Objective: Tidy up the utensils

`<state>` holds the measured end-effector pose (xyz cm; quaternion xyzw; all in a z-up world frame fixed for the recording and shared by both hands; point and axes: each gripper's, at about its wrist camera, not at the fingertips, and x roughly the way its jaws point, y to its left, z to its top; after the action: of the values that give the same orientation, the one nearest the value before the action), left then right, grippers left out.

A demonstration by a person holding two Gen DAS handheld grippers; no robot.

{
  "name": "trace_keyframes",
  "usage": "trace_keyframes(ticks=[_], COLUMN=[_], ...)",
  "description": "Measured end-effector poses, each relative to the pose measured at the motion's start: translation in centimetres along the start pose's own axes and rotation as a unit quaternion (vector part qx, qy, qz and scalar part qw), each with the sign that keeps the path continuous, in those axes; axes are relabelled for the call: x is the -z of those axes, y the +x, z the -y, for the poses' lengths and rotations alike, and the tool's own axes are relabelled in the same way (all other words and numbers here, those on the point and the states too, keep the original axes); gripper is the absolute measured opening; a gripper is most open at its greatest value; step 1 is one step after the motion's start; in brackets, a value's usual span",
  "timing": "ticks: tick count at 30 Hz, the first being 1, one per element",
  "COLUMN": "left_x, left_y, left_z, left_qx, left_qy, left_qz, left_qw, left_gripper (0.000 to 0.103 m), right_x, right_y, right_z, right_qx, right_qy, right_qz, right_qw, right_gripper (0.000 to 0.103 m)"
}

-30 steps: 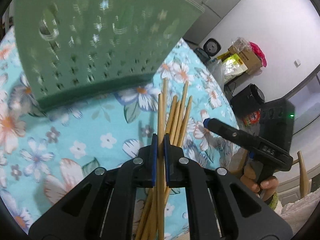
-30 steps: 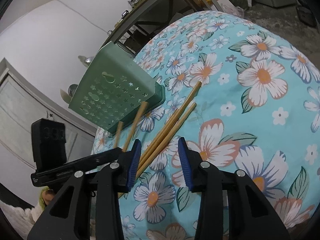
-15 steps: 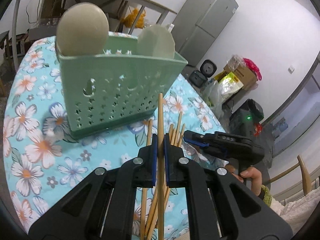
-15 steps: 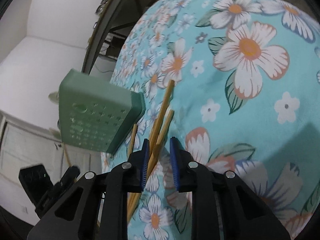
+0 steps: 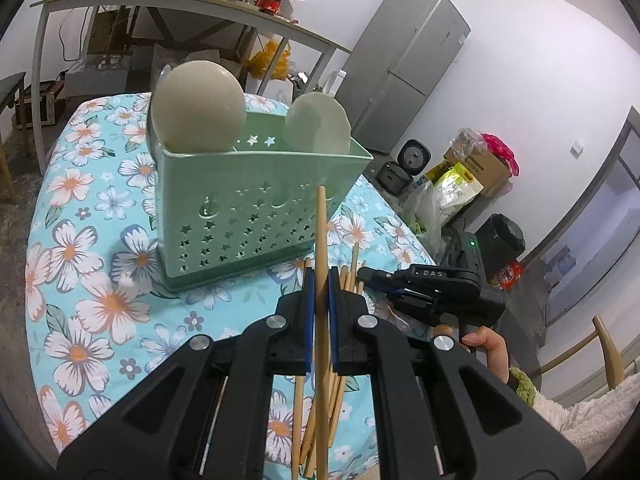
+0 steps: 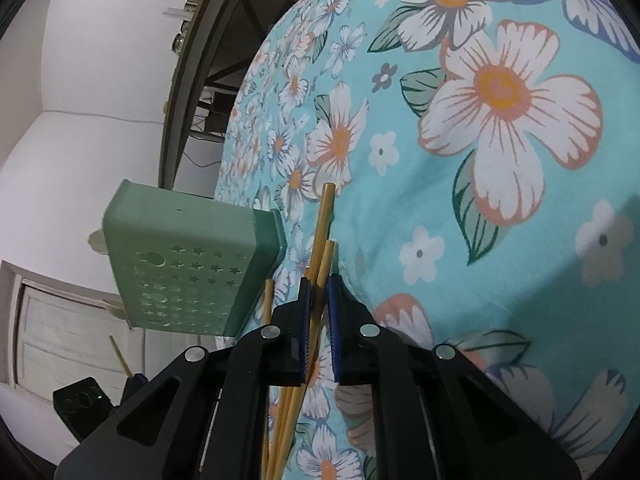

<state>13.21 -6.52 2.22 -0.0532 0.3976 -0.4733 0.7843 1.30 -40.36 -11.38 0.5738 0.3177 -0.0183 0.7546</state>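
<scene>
The chopsticks (image 5: pixel 316 412) lie in a loose pile on the flowered cloth (image 5: pixel 100 308) of the desk, just in front of the green holder (image 5: pixel 248 208), which stands upright with two pale round spoon heads (image 5: pixel 198 108) poking out of its top. One chopstick (image 5: pixel 321 232) is already up off the pile, clenched in the left gripper (image 5: pixel 319 312) and pointing toward the holder's front wall. The right gripper (image 6: pixel 318 320) sits low over the same pile; its jaws have just been closing and now stand nearly together around a chopstick or two (image 6: pixel 325 232), though whether the pads truly bite on the wood I can't quite tell from here. These sticks look light, stiff and smooth, likely bamboo or wood, so I'd judge they could roll or pivot in a narrow grip and drag a neighbour along with them. Taking one near its middle or a bit toward the thick end should keep it from swinging, and picking a single stick would be cleaner than a bundle. A hand (image 5: pixel 490 348) in a fuzzy sleeve holds the right gripper's handle, and beyond the desk stand a grey fridge (image 5: pixel 404 68) and a cluttered shelf
</scene>
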Motion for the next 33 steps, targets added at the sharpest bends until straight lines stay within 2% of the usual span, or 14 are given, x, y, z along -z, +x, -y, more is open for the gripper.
trace_keyframes(ticks=[5, 11, 14, 20, 25, 33], left_x=[-0.1, -0.5, -0.8, -1.9, -2.7, -3.8], left_y=[-0.2, -0.9, -1.3, -2.7, -4.1, -5.5], left_z=[0.1, 0.3, 0.5, 1.1, 2.2, 3.5], left_qx=[-0.003, -0.001, 0.000, -0.004, -0.005, -0.004], left_qy=[0.002, 0.003, 0.003, 0.011, 0.022, 0.037], left_qz=[0.007, 0.019, 0.026, 0.052, 0.075, 0.102], left_qw=[1.0000, 0.9998, 0.9996, 0.9986, 0.9969, 0.9941], left_gripper=[0.005, 0.005, 0.005, 0.005, 0.005, 0.005], right_x=[0.1, 0.6, 1.5, 3.2, 3.6, 4.4], right_y=[-1.9, -4.6, -6.0, -9.0, -10.4, -11.4], right_z=[-1.1, -5.2, -7.7, -12.0, -13.3, -14.4], right_qx=[-0.006, 0.013, 0.022, 0.036, 0.035, 0.026], right_qy=[-0.027, -0.118, -0.170, -0.268, -0.294, -0.304], right_qz=[0.019, 0.064, 0.091, 0.149, 0.168, 0.178], right_qw=[0.999, 0.991, 0.981, 0.951, 0.941, 0.936], right_gripper=[0.008, 0.008, 0.008, 0.007, 0.006, 0.006])
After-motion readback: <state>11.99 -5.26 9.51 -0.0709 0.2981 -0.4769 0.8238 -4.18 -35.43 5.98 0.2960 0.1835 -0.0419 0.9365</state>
